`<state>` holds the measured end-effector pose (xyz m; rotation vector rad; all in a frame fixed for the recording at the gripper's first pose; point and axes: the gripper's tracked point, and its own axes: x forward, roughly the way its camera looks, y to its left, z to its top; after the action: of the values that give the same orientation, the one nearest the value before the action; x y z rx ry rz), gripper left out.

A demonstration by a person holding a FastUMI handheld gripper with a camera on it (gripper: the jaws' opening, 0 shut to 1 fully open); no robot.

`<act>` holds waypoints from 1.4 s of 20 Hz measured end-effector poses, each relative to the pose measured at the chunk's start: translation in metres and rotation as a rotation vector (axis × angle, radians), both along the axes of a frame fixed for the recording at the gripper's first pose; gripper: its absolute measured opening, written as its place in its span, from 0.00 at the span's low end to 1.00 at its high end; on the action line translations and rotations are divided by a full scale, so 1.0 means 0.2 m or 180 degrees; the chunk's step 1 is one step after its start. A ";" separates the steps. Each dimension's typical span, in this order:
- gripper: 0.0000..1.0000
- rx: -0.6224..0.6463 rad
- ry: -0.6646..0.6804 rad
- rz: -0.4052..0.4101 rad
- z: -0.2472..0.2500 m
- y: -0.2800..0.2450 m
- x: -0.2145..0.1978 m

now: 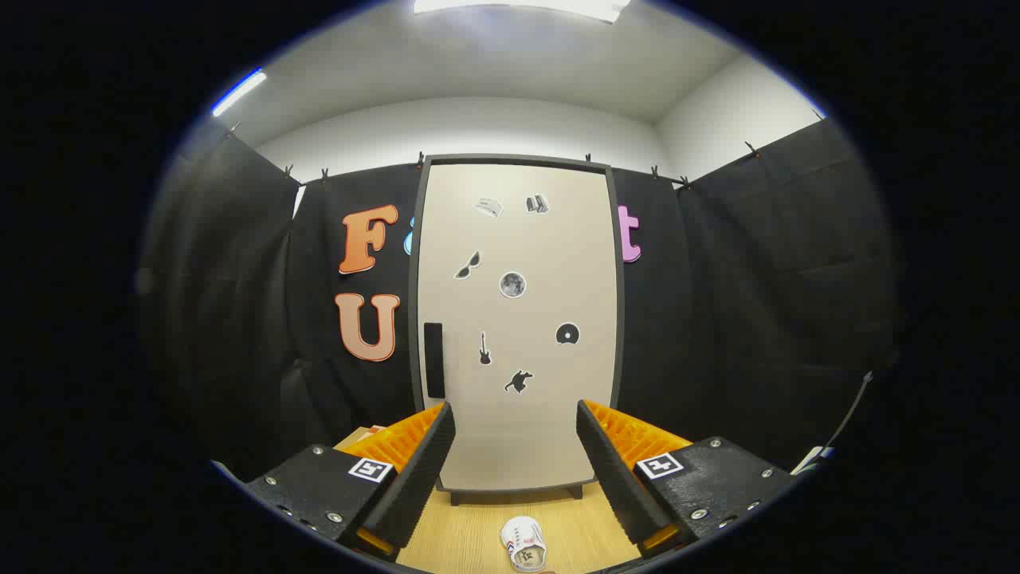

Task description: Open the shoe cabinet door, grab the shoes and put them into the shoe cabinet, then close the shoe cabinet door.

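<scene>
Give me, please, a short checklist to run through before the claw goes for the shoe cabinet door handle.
1. Door state: the shoe cabinet door is fully shut, as expected at the start: ok.
2. Handle in sight: the dark handle sits near the door's left edge, unobstructed: ok.
3. Claw ready: fingers spread apart, holding nothing: ok.
4. Alignment: the claw faces the door's middle, the handle lies off to its left: not ok.
5. Shoe position: lying on the wooden table between the fingers, in front of the door; whether it clears the door's swing: cannot tell.
</scene>
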<state>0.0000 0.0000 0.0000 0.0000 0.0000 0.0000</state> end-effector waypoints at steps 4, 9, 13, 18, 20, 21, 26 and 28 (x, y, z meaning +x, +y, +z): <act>0.96 0.0001 0.0003 -0.0032 0.00 -0.02 0.01; 0.96 -0.0008 0.0023 0.0011 -0.02 0.01 0.03; 0.96 -0.0020 0.0034 0.0002 -0.02 0.02 0.05; 0.96 -0.0016 0.0048 0.0019 -0.04 0.03 0.06; 0.96 -0.0008 0.0043 0.0041 -0.03 0.04 0.08; 0.96 -0.0003 0.0051 0.0050 -0.03 0.05 0.09; 0.96 0.0045 0.0088 0.0188 -0.05 0.17 0.21; 0.96 0.0036 0.0090 0.0257 -0.05 0.23 0.26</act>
<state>0.0521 0.0465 -0.0104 0.0113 0.0284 0.0808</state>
